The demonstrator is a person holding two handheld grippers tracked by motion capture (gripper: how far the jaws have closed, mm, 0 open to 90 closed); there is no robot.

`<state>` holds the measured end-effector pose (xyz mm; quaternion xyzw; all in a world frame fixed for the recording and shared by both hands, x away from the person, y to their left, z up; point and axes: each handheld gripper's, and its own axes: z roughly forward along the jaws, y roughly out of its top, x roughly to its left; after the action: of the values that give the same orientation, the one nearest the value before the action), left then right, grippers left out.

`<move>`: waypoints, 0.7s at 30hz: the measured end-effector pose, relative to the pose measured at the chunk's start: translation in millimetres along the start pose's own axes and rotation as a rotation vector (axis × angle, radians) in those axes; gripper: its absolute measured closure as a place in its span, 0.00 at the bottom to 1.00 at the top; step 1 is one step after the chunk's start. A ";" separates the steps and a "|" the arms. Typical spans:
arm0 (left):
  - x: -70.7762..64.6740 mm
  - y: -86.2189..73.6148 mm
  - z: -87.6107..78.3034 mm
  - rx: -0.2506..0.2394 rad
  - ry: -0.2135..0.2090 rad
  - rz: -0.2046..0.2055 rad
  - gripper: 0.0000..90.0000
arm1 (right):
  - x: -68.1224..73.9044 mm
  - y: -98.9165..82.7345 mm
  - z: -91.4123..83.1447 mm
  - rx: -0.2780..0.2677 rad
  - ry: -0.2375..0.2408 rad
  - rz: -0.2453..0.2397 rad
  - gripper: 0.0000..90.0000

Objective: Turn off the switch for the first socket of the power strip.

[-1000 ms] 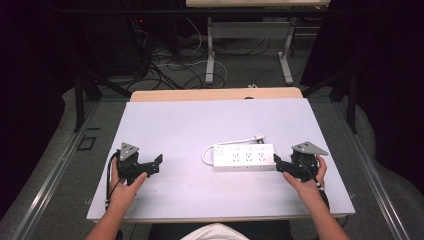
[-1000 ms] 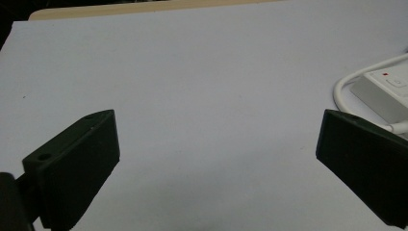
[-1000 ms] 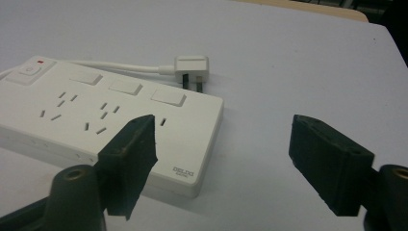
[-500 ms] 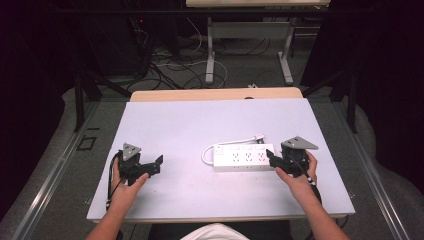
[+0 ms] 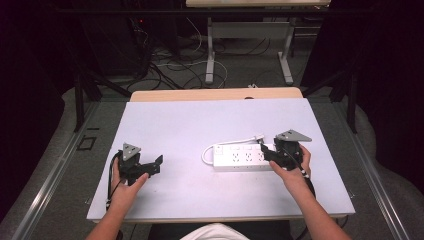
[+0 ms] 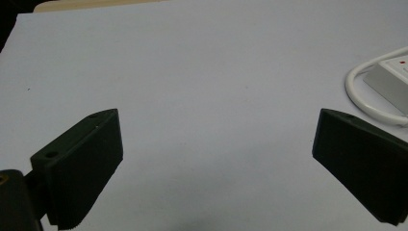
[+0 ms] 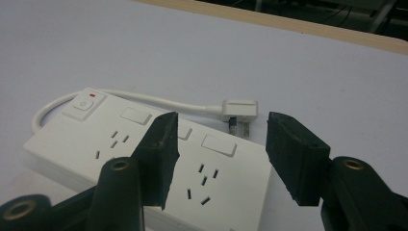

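A white power strip (image 5: 237, 156) with several sockets lies on the white table (image 5: 200, 120), right of centre. Its short cord loops round the left end, and the plug (image 5: 258, 137) lies behind the strip. My right gripper (image 5: 267, 153) is at the strip's right end. In the right gripper view, one of the gripper's (image 7: 219, 159) jaws stands over the strip's top (image 7: 211, 166) and the other past its edge. Those jaws have just been closing, and no pad presses on the strip. My left gripper (image 5: 152, 166) rests open at the table's left front, with bare table between its jaws (image 6: 216, 159).
A wooden strip (image 5: 215, 94) runs along the table's far edge. Beyond it on the floor are cables and the legs of another desk (image 5: 210, 50). The strip's cord loop (image 6: 358, 94) shows at the right of the left gripper view.
My right gripper has moved left onto the right end of the power strip and its jaws have narrowed. The left gripper and the strip have not moved.
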<state>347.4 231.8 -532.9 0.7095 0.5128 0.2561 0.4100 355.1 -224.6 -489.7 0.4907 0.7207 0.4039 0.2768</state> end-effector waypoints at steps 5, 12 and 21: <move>-0.1 -0.3 0.7 -0.004 0.001 0.004 0.04 | 3.6 5.2 3.7 0.005 0.001 -0.021 0.53; 0.0 -0.4 1.0 -0.004 0.002 0.004 0.04 | 5.7 10.6 7.6 0.013 0.017 -0.029 0.65; -0.1 -0.3 1.0 -0.003 0.002 0.006 0.04 | 6.9 17.8 11.3 0.034 0.047 -0.032 0.82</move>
<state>348.0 231.5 -533.7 0.7101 0.5108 0.2587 0.4098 370.2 -211.3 -480.3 0.4739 0.7417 0.3985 0.2577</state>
